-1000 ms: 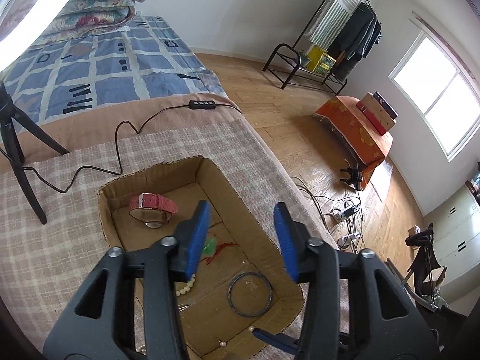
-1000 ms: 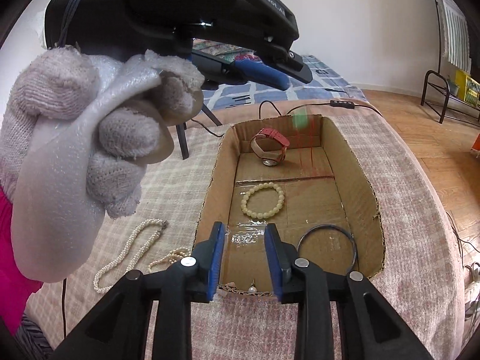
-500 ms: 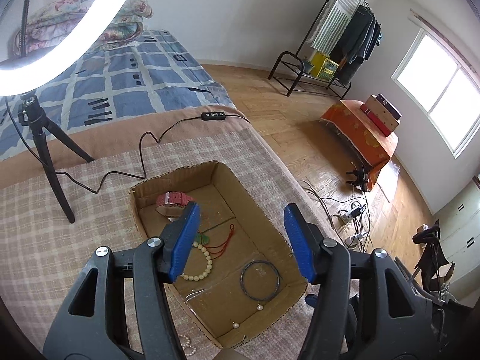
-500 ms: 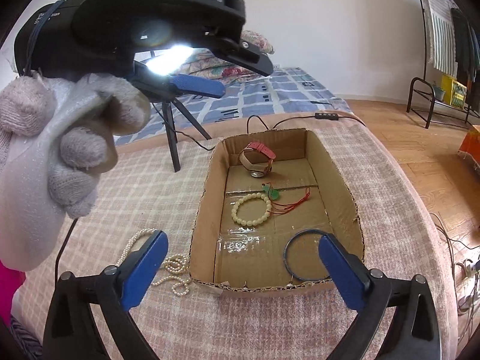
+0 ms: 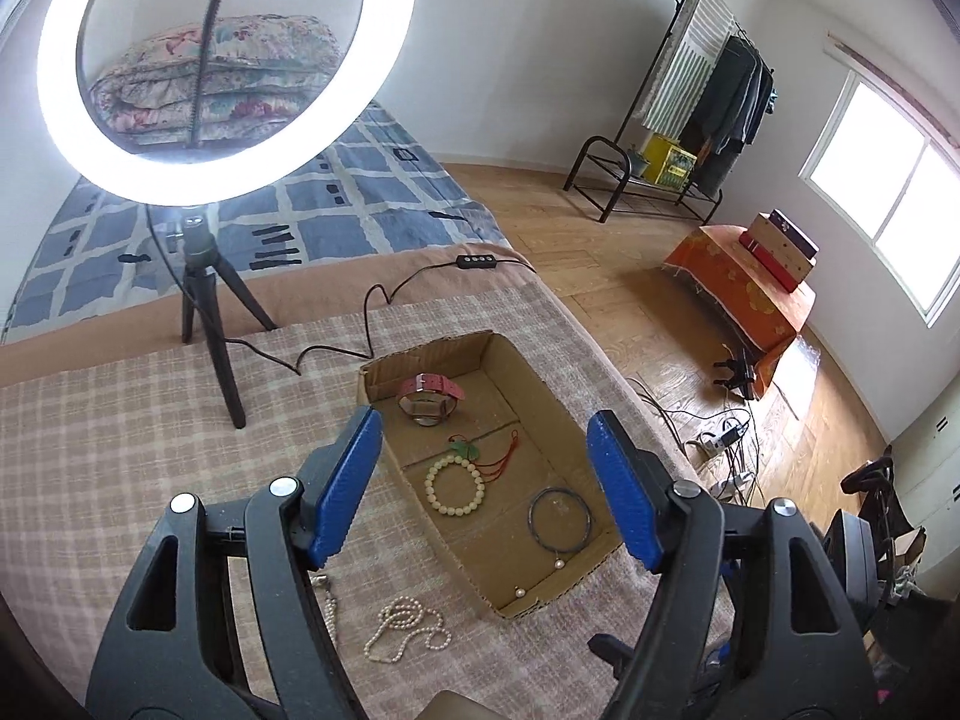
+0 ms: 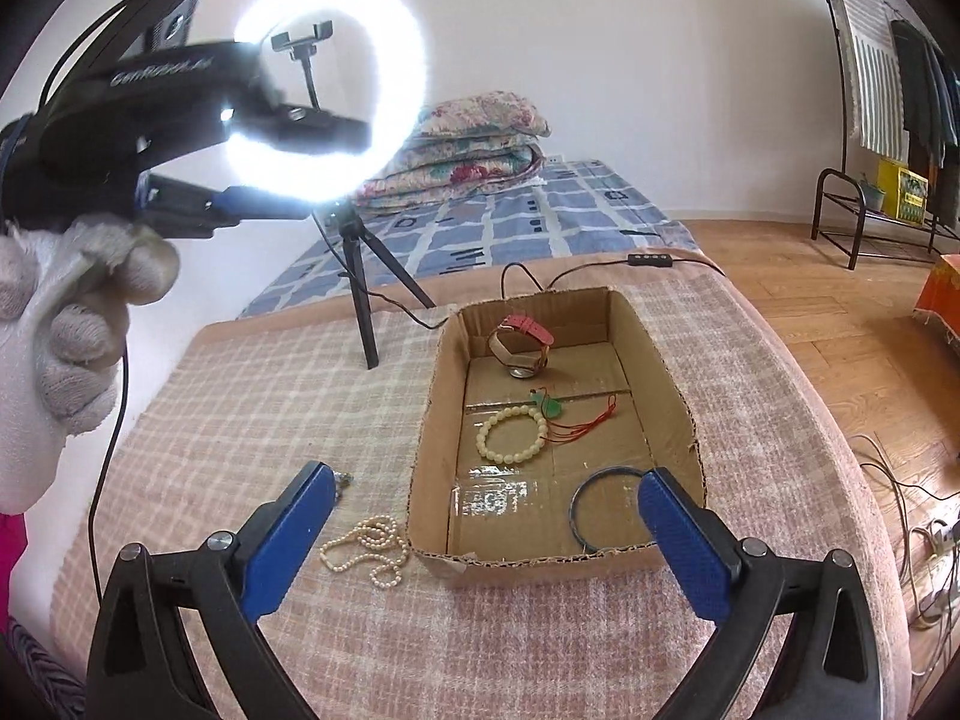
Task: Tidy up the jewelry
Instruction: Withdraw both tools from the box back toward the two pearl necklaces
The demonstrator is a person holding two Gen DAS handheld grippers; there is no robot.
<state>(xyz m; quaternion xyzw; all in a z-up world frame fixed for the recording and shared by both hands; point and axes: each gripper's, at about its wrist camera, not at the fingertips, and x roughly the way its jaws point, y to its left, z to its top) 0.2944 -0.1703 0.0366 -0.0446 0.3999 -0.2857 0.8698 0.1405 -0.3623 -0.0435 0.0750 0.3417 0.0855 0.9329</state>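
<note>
Remaining item: a pearl necklace [image 6: 367, 547] is seen lying in loose loops on the checked blanket [image 6: 252, 420], just outside the near left corner of the cardboard box [image 6: 660, 360].
Handling, necklace: it is judged light, limp and slippery; a pinch across a bunched loop is judged safer than at a single strand, since the rest will dangle and may snag on the box wall.
Already in box: a red-strapped watch [image 6: 521, 343] stands at the far end; a cream bead bracelet [image 6: 512, 433] and a green pendant on red cord [image 6: 549, 407] lie mid-floor, touching; a dark bangle [image 5: 560, 519] lies by the near right corner.
Left gripper [image 5: 486, 489]: the jaws have just been opening and stand apart, nothing between them; it is held above the box.
Right gripper [image 6: 480, 546]: the jaws have just been opened to their widest, empty, spanning the box's near edge.
Surface: a soft blanket over a bed, judged yielding under pressure, so beads may sink into the weave.
Room: a lit ring light [image 5: 222, 60] on a tripod stands at the blanket's far edge, its cable trailing; a wooden floor and a clothes rack [image 5: 696, 108] are seen beyond.
</note>
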